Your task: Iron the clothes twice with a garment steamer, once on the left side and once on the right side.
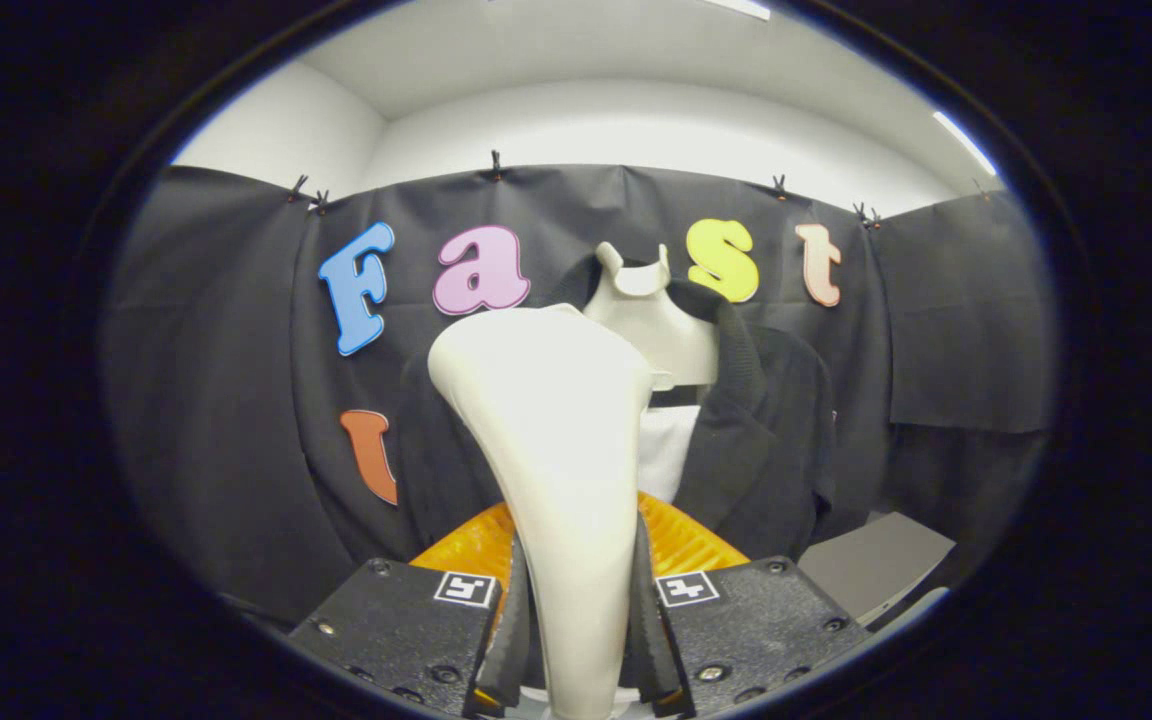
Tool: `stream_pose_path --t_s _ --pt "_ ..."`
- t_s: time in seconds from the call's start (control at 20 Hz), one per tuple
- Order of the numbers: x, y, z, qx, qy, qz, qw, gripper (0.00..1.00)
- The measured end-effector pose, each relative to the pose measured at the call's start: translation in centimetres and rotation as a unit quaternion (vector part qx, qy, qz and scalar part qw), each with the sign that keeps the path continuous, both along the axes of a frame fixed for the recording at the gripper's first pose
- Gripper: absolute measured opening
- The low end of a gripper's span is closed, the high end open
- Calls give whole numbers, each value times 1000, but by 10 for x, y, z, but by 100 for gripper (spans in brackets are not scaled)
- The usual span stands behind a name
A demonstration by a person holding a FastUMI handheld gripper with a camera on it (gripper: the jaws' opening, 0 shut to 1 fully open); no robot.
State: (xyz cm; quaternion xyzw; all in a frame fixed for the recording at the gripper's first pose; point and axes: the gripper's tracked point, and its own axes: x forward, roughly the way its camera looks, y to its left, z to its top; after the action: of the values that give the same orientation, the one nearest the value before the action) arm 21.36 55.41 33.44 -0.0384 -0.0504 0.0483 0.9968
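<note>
My gripper is shut on the handle of a cream-white garment steamer, both fingers pressing its narrow neck. The steamer rises upright between the fingers, its wide head lifted in front of the garment. Beyond it a dark jacket hangs on a white mannequin bust, with a white shirt front showing at the open collar. The steamer head hides the jacket's left half. An orange ribbed part shows low behind the steamer's neck, just beyond the fingers.
A grey tabletop or box corner lies low on the right, beside the jacket's hem. Black cloth closes the booth behind and to both sides of the mannequin.
</note>
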Motion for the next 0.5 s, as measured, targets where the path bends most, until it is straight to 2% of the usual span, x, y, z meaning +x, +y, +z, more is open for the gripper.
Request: stream_pose_path --t_s 0.2,0.5 --pt "17 22 -9 -7 19 -5 1000 45" --pt "40 20 -37 -18 37 -26 999 45"
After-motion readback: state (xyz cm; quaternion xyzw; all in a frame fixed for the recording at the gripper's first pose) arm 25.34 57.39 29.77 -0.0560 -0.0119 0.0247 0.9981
